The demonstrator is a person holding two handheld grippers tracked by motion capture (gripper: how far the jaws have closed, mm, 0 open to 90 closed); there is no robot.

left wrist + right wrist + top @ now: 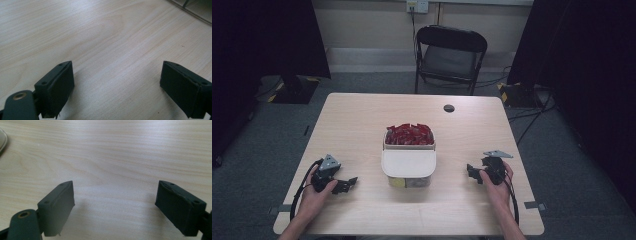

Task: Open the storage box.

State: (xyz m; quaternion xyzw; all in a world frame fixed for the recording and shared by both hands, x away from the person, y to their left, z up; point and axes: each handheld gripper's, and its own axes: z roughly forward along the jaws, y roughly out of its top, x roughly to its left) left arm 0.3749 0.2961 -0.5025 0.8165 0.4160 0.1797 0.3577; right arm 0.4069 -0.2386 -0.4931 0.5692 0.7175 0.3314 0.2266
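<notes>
On the tabletop, a white lidded container sits at the middle, touching a box of red packets behind it. The left tongs and right tongs rest well apart on either side, both gaping wide and holding nothing.

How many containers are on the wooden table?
2, touching at the table's centre: an open white tub of red packets farther from the person, and a clear tub with a white lid nearer. Nothing suggests more are hidden.
</notes>
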